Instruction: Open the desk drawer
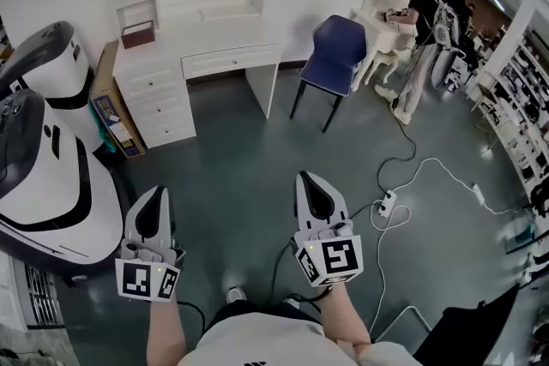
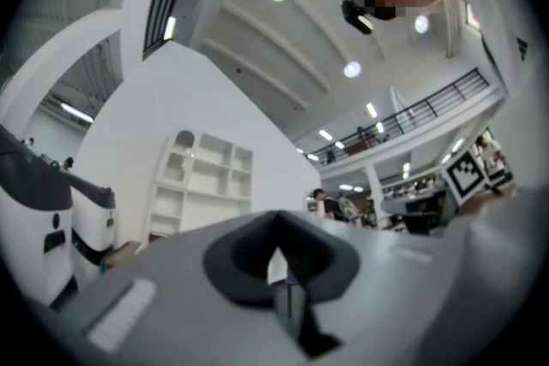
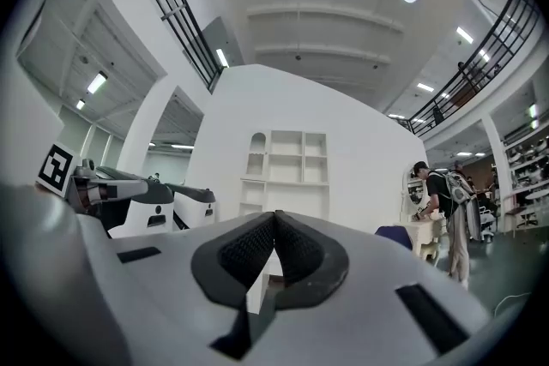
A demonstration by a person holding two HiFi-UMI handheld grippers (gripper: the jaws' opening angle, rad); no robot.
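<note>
Spreading across most of the head view, the dark floor (image 1: 257,150) lies open between the person and the far wall, with a bulky white machine (image 1: 51,184) at the left edge. The white desk (image 1: 206,34) stands against that wall under its shelves, a blue chair (image 1: 336,51) just beside it on the right. Its wide drawer (image 1: 230,61) sits under the top, and a stack of drawers (image 1: 159,103) fills the left pedestal (every front looks flush, so none is pulled out).

Well short of all that, the left hand-held gripper (image 1: 154,200) and the right hand-held gripper (image 1: 314,184) are held low near the person's body, pointing toward the desk. Each has its jaws together with nothing between them.

Nothing of the task looks done. What is left, as I judge it, is the whole job: crossing the floor, spreading a pair of jaws, taking the handle and pulling.
</note>
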